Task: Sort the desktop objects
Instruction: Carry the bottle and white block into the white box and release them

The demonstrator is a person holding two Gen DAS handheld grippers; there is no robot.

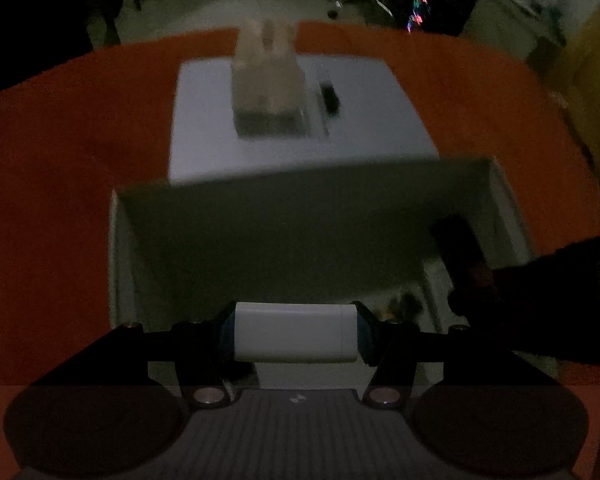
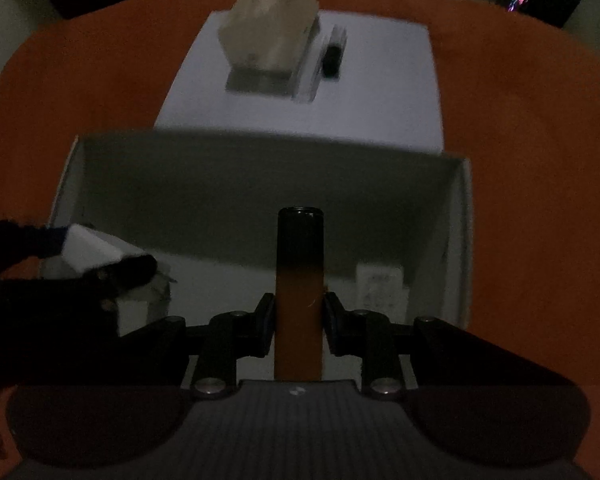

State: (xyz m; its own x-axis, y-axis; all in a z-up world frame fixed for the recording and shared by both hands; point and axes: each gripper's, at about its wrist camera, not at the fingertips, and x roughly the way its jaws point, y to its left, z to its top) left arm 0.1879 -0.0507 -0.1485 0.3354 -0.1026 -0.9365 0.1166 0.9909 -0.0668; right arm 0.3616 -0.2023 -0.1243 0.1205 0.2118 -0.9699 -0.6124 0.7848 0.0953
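My left gripper (image 1: 296,332) is shut on a white rectangular block (image 1: 294,332), held crosswise over an open white box (image 1: 118,248). My right gripper (image 2: 299,322) is shut on an orange tube with a black cap (image 2: 300,280), pointing forward over the same box (image 2: 458,240). The left gripper with the white block also shows at the left of the right wrist view (image 2: 96,252). The right gripper with the dark tube shows at the right of the left wrist view (image 1: 460,248). A small white card-like item (image 2: 380,286) lies on the box floor.
Beyond the box lies a white sheet (image 1: 204,128) on the orange tabletop (image 1: 52,140). On it stands a clear bag on a flat white pack (image 2: 272,36) with a small black object (image 2: 332,58) beside it. The room beyond is dark.
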